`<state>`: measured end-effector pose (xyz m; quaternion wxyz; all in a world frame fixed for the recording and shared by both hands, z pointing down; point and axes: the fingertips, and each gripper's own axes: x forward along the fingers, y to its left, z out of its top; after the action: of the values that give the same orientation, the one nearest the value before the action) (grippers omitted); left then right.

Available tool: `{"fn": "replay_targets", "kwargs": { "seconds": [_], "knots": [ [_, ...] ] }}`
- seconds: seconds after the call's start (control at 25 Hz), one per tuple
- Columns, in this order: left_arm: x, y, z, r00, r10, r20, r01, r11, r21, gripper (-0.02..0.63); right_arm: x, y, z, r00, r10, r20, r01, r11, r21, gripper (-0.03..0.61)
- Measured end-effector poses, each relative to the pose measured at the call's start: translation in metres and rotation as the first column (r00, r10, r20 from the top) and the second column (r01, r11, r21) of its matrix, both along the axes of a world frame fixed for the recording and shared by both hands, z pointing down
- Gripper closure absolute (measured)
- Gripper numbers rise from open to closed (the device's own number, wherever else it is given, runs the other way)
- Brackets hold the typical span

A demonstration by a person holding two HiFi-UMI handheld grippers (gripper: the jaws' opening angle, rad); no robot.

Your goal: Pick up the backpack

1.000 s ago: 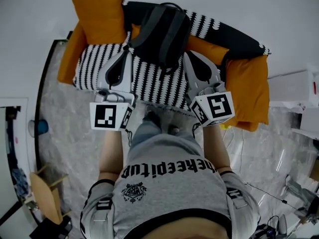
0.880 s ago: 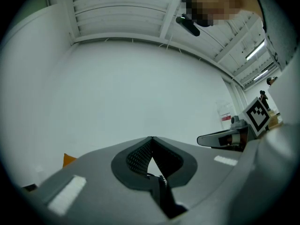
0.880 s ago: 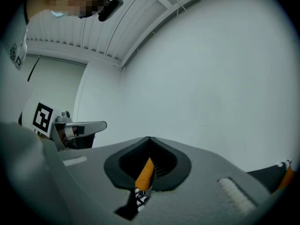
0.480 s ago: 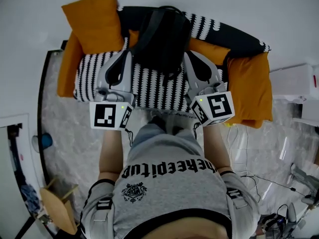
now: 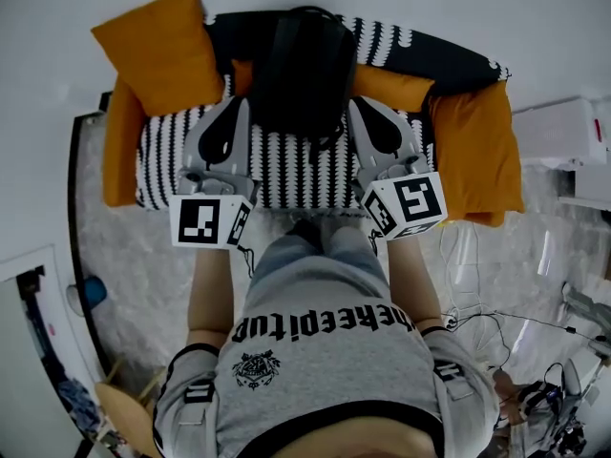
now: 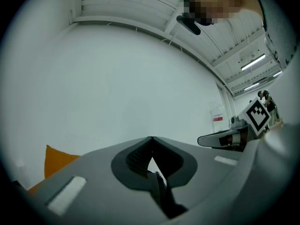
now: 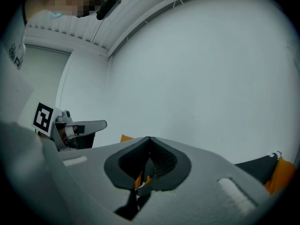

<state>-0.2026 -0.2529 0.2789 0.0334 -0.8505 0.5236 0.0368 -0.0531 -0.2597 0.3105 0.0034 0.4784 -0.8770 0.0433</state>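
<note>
In the head view the black backpack (image 5: 301,70) hangs upright between my two grippers, over the back of a striped sofa (image 5: 286,165). My left gripper (image 5: 244,103) is at its left side and my right gripper (image 5: 351,103) at its right side. Both point level at the white wall. In the left gripper view the jaws (image 6: 151,138) meet at the tips, with a dark strap (image 6: 161,193) pinched in the seam behind them. The right gripper view shows the same: the gripper (image 7: 149,138) is shut and a dark strap (image 7: 133,200) lies between its fingers. The backpack's bottom is hidden.
Orange cushions lie at the sofa's left (image 5: 158,46) and right (image 5: 473,151) ends. A white box (image 5: 563,132) stands to the right, with cables (image 5: 477,313) on the marbled floor. A wooden chair (image 5: 124,423) is at the lower left. The person's legs stand against the sofa's front.
The backpack has swung from tilted to upright between the grippers. The sofa has slid left and spread wider in the head view. Both grippers stay shut.
</note>
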Motion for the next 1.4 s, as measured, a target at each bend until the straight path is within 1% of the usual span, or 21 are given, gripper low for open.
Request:
{"fn": "replay_targets", "kwargs": {
  "seconds": [0.4,0.88,1.04,1.2,1.4],
  "knots": [
    [0.006,-0.023,0.032,0.998,0.058,0.001,-0.057,0.995,-0.078,0.594,0.002,-0.012,0.037,0.999,0.044,-0.006,-0.044,0.993,-0.106,0.575],
    [0.011,-0.048,0.07,0.997,0.077,0.0,-0.076,0.983,-0.167,0.594,0.014,-0.043,0.093,0.996,0.079,-0.045,-0.088,0.965,-0.247,0.575],
    [0.013,-0.054,0.078,0.997,0.075,0.005,-0.073,0.98,-0.185,0.594,0.014,-0.062,0.109,0.996,0.07,-0.059,-0.084,0.955,-0.286,0.575],
    [0.012,-0.058,0.085,0.998,0.058,-0.008,-0.058,0.978,-0.202,0.594,0.012,-0.081,0.123,0.997,0.044,-0.062,-0.062,0.944,-0.323,0.575],
    [0.012,-0.06,0.093,0.999,0.043,-0.004,-0.043,0.975,-0.217,0.594,0.013,-0.095,0.151,0.998,0.016,-0.062,-0.039,0.921,-0.388,0.574]
  ]
}}
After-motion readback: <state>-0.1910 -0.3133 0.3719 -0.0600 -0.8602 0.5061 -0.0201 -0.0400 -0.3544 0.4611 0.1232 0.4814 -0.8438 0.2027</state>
